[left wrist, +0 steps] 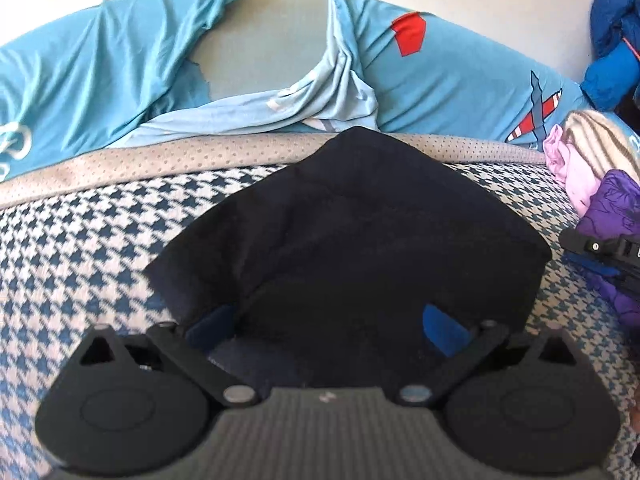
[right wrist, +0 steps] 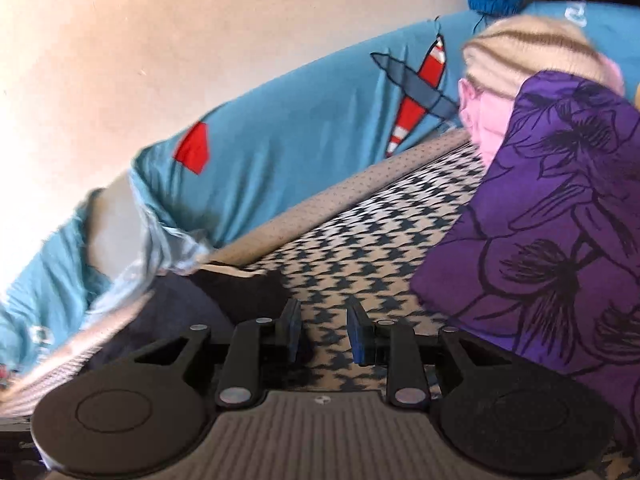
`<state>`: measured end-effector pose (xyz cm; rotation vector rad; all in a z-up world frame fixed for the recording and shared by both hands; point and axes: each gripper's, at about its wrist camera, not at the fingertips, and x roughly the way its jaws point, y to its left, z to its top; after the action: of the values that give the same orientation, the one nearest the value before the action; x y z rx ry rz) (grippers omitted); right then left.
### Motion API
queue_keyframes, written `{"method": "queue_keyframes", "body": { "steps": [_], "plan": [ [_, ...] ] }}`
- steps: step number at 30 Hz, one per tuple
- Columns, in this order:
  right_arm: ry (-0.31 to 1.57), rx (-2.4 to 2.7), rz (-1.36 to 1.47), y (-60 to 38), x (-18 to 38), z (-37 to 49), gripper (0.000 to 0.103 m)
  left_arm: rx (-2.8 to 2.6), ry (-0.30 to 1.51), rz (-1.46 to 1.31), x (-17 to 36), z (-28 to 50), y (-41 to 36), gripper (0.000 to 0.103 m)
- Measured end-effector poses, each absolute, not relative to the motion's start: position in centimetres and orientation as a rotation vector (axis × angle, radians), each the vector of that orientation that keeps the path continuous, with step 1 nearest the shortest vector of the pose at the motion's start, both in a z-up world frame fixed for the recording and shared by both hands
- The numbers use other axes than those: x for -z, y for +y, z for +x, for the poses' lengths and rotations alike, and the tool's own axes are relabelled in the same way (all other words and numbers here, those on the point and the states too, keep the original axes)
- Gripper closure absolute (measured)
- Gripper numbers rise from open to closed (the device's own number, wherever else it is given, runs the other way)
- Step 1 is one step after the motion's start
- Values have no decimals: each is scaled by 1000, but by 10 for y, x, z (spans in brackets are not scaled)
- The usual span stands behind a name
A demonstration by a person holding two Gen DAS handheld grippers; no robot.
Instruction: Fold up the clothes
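Observation:
A black garment (left wrist: 352,232) lies folded and flat on the blue-and-white houndstooth cover (left wrist: 80,248). My left gripper (left wrist: 326,324) stands open at its near edge, jaws spread wide. The cloth lies between the blue pads (left wrist: 440,328) and partly hides them. My right gripper (right wrist: 328,330) hovers over bare houndstooth cover (right wrist: 380,232), its jaws a narrow gap apart with nothing between them. It shows at the right edge of the left wrist view (left wrist: 608,248). A corner of the black garment (right wrist: 240,292) lies just left of it.
A pile of clothes sits to the right: a purple floral garment (right wrist: 540,220), a pink one (right wrist: 484,120) and a beige striped one (right wrist: 532,48). A teal sheet with an aeroplane print (left wrist: 460,80) drapes along the far side. A dark blue garment (left wrist: 616,40) hangs at the far right.

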<state>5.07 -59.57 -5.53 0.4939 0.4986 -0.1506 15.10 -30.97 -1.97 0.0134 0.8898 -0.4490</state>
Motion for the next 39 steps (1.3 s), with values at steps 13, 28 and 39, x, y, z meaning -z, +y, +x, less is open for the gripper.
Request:
{"method": "queue_keyframes", "body": {
  "steps": [13, 28, 39],
  "plan": [
    [583, 34, 345, -570, 56, 52, 78, 463, 980, -40, 45, 123, -301, 0],
    [523, 130, 327, -565, 62, 72, 101, 456, 966, 1, 49, 114, -304, 0],
    [535, 197, 558, -589, 57, 49, 97, 451, 1015, -128, 44, 116, -279, 0]
  ]
}}
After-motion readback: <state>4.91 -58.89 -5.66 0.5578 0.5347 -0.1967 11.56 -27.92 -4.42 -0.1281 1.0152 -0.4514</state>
